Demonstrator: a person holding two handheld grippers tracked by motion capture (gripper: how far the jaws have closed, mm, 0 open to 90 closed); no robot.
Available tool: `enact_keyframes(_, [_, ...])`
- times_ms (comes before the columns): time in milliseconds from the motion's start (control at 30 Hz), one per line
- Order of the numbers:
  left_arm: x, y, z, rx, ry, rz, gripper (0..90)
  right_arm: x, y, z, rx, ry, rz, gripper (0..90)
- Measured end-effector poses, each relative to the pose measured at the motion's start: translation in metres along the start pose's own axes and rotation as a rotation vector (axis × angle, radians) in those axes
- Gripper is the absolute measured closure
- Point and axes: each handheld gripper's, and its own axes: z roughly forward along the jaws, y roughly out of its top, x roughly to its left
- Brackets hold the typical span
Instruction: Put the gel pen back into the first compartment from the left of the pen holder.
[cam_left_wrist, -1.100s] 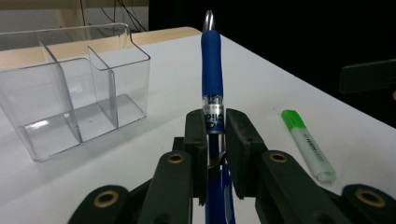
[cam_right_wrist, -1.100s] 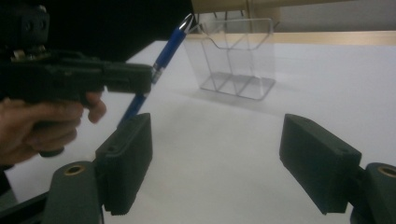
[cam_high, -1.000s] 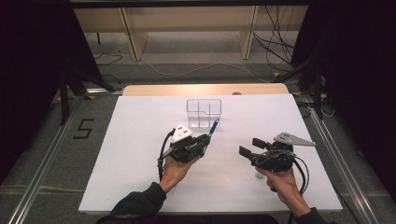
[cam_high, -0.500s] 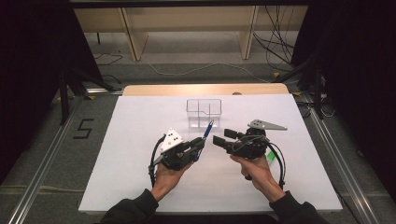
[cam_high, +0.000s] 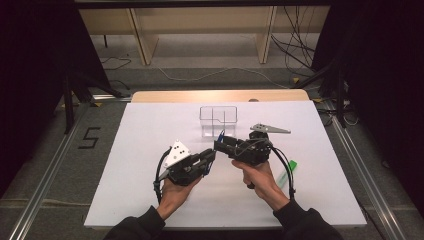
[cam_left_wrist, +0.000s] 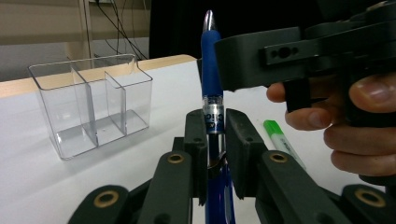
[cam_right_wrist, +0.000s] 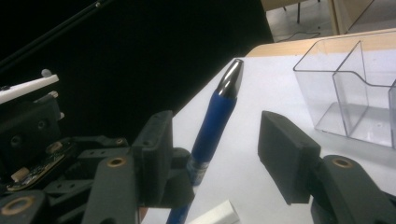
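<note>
Since a second ago the right tool (cam_high: 220, 145) has come across to the left tool (cam_high: 210, 156), which clamps a blue pen (cam_left_wrist: 211, 88) above the desk (cam_high: 150, 125); its wide-open jaws could knock the pen askew.

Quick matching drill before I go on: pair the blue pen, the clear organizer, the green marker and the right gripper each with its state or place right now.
Things:
1. blue pen
2. clear organizer
3. green marker
4. right gripper

States:
A. lying on the table by the right hand
B. open around the pen's upper end
C. clamped in the left gripper
D. standing empty

Pairs: 1-C, 2-D, 3-A, 4-B
</note>
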Motion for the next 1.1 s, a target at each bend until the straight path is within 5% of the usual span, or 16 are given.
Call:
enact_keyframes(700, [-0.0027,-0.0015,-0.0014,-0.027,0.000,0.003,77.6,-0.0013,-0.0010,0.0050,-0.028,0.093,0.109,80.0])
enact_keyframes(733, [-0.0031,-0.0007,-0.0012,-0.025,-0.014,0.001,74.9,-0.0012,-0.0006,0.0046,-0.031,0.101,0.113,80.1])
enact_keyframes(833, [-0.0038,0.0020,0.0011,0.021,-0.041,-0.011,42.6,-0.0013,0.0010,0.0025,-0.043,0.091,0.100,80.2])
enact_keyframes(967, [-0.0010,0.0024,-0.0012,0.058,-0.048,-0.025,27.8,-0.0047,0.0032,0.0005,-0.051,0.067,0.080,80.2])
enact_keyframes(1100, [0.0061,0.0003,-0.0085,0.077,-0.038,-0.028,26.0,-0.0090,0.0062,-0.0022,-0.062,0.043,0.059,80.2])
